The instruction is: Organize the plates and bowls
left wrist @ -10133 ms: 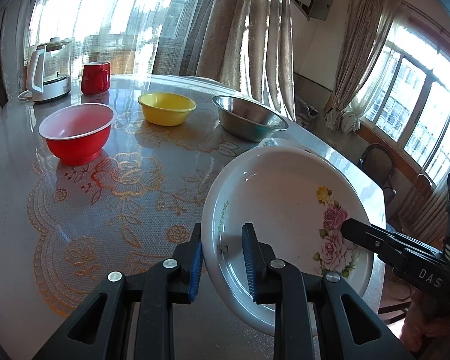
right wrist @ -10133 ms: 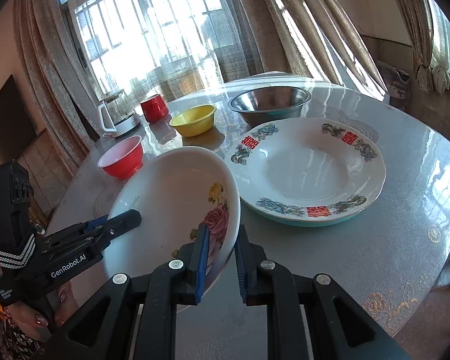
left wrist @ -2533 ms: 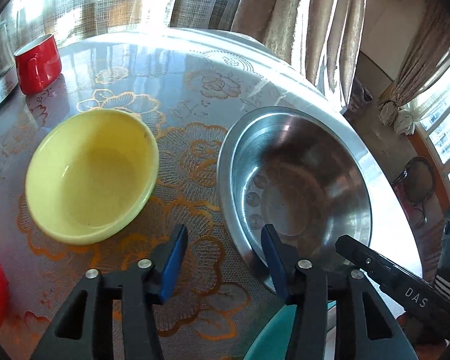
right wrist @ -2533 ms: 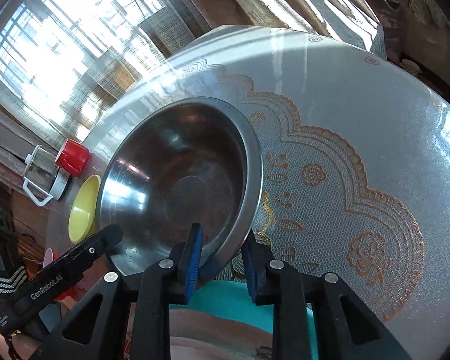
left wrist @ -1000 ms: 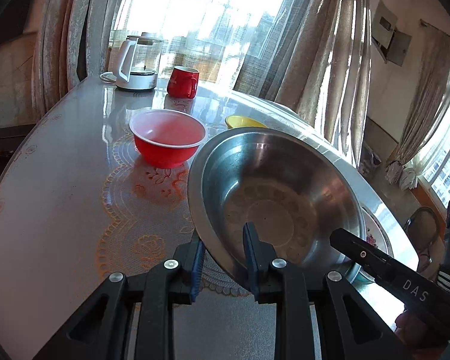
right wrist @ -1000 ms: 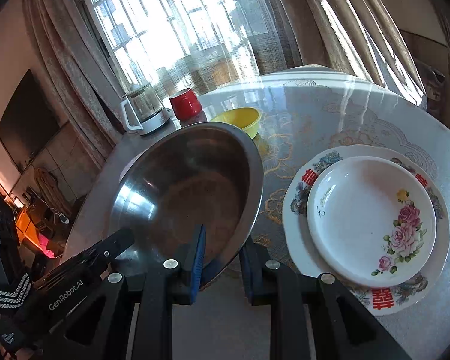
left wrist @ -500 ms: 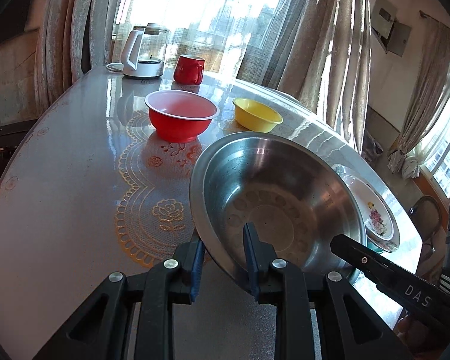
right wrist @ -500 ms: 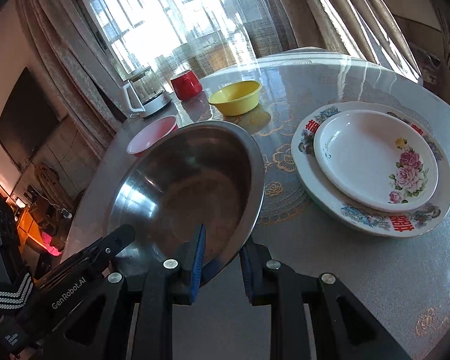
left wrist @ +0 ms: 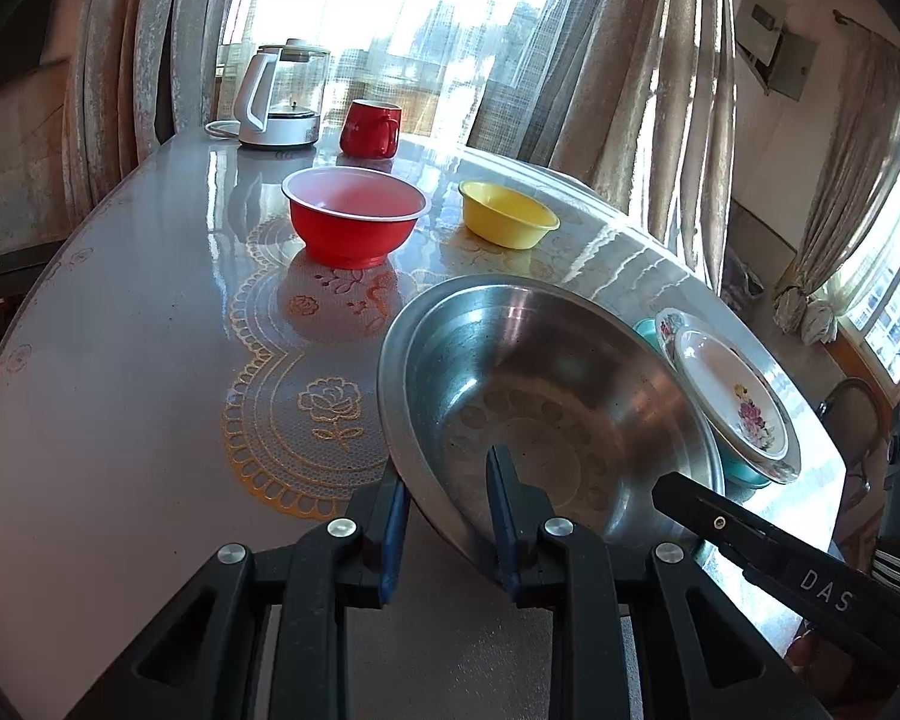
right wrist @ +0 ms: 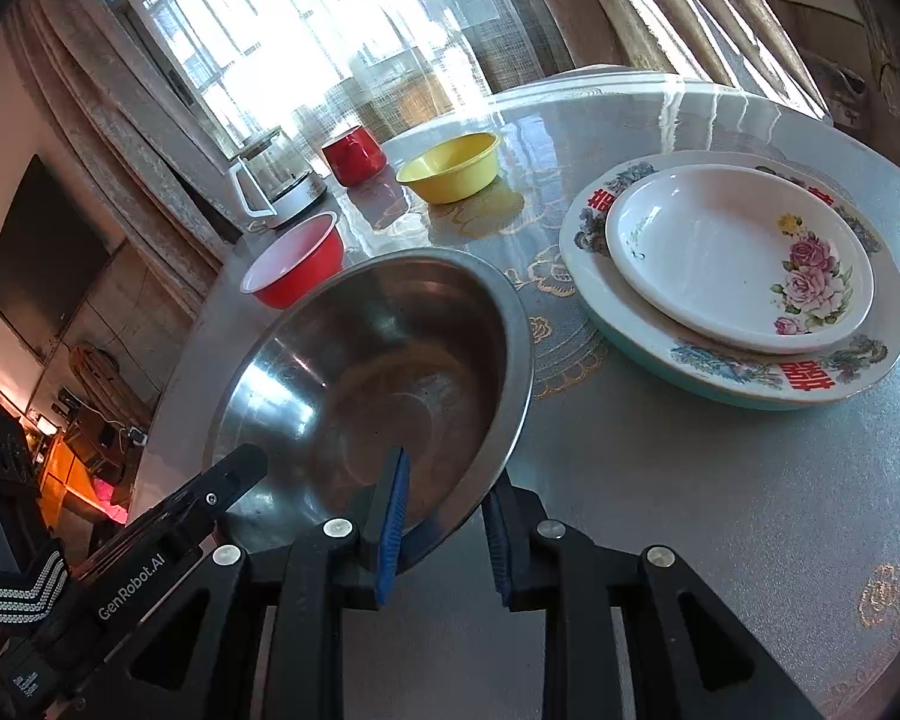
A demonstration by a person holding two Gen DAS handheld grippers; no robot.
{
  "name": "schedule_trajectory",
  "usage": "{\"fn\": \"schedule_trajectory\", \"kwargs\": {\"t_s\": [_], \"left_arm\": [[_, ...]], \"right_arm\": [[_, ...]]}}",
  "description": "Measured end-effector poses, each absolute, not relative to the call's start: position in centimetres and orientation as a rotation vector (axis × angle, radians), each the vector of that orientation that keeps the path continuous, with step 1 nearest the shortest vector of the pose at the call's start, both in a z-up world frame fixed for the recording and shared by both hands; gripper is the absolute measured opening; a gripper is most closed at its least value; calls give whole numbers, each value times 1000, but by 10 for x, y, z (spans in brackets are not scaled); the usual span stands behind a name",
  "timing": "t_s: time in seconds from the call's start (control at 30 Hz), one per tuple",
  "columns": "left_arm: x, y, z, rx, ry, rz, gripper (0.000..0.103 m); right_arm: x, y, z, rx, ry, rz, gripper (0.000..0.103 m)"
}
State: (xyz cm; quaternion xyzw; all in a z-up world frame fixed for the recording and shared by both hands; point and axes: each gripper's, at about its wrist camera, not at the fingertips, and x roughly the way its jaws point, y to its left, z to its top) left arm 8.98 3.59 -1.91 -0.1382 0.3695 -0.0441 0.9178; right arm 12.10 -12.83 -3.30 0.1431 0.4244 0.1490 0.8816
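Note:
A large steel bowl is held by both grippers near the table's front edge. My left gripper is shut on its near-left rim, and my right gripper is shut on its near-right rim. A small white rose plate lies stacked in a larger patterned plate to the right; both show in the left wrist view. A red bowl and a yellow bowl stand farther back on the table.
A red mug and a glass kettle stand at the table's far edge by the curtained window. The glossy round table has a gold lace pattern. A chair stands beyond the right edge.
Both grippers have carried the steel bowl lower and nearer to the table's front, beside the stacked plates. The grips on its rim are unchanged.

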Motion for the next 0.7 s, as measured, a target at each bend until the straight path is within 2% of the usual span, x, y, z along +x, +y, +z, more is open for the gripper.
{"fn": "schedule_trajectory", "kwargs": {"t_s": [0.7], "left_arm": [[95,27,-22,-260,775,-89,29]], "right_arm": [[112,-136,-29,300,868,295,25]]}}
